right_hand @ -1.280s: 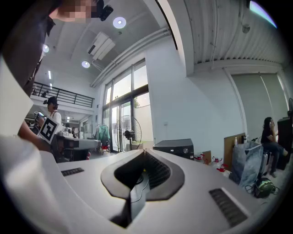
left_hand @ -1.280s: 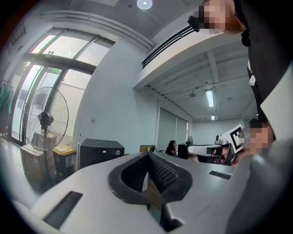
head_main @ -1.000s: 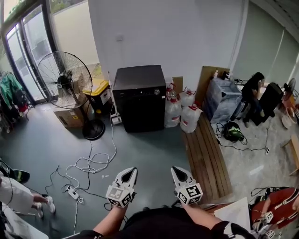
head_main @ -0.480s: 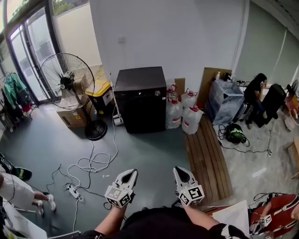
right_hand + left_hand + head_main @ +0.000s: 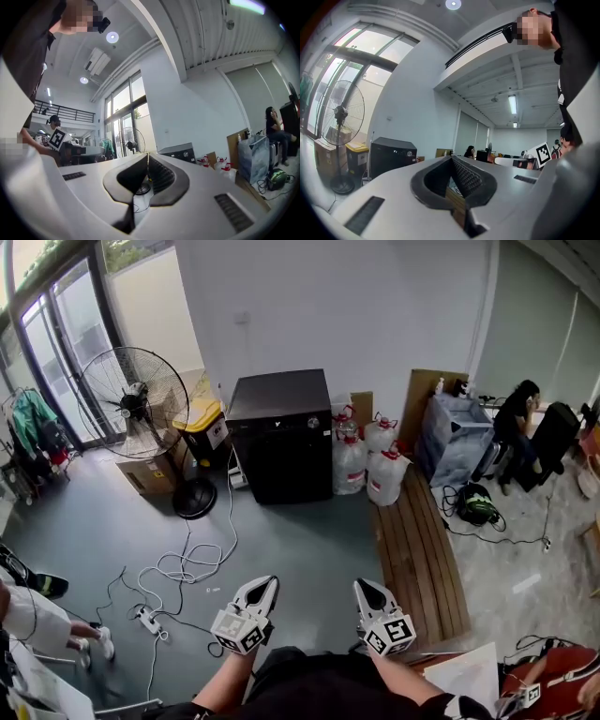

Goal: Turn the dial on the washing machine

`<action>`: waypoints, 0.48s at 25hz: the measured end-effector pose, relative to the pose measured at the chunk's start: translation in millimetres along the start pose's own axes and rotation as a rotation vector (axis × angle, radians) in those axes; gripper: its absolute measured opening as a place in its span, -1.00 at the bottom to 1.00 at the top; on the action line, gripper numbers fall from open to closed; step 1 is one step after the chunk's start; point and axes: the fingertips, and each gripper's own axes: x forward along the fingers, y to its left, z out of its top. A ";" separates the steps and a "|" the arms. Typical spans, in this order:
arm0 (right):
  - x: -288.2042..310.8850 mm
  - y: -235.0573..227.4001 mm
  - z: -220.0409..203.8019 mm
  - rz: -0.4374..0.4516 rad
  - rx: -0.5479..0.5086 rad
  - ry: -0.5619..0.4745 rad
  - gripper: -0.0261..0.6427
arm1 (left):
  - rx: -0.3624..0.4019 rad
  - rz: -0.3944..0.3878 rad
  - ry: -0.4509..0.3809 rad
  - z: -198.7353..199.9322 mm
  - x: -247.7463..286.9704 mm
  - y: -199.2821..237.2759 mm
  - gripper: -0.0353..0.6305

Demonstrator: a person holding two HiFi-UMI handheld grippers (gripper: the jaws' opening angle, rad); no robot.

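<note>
1. Both pairs of jaws are closed, tips meeting with nothing between them. The left gripper (image 5: 263,585) and the right gripper (image 5: 365,588) are held side by side, apart from each other, both pointing level toward the washing machine (image 5: 282,435).
2. The washing machine is a black box standing on the grey floor (image 5: 309,549) against a white wall (image 5: 328,315).
3. The dial (image 5: 314,424) is a small pale round knob at the upper right of the washing machine's front.
4. The dial is well apart from both pairs of jaws, with bare floor between. In the left gripper view the washing machine shows to the left of the closed tips. In the right gripper view it shows to their right.
5. Left of the washing machine stand a yellow-lidded bin (image 5: 202,423), a cardboard box (image 5: 150,474) and a standing fan (image 5: 141,399). Glass doors (image 5: 56,334) are further left.
6. Right of the washing machine stand water jugs (image 5: 366,460) with red caps. From them wooden boards (image 5: 412,559) run along the floor.
7. A white cable (image 5: 202,563) runs from the washing machine's left side across the floor to a power strip (image 5: 148,622).
8. Far to the right of the washing machine a person (image 5: 516,423) sits.
</note>
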 end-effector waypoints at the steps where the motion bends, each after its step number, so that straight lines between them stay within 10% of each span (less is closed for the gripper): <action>1: -1.4 -2.4 -0.8 -0.005 0.006 0.003 -0.85 | 0.000 0.002 0.004 -2.4 -0.1 0.0 -0.85; 12: 9.2 -41.5 -9.4 -0.029 0.013 0.034 -0.85 | -0.027 0.018 0.008 -13.8 41.2 19.3 -0.85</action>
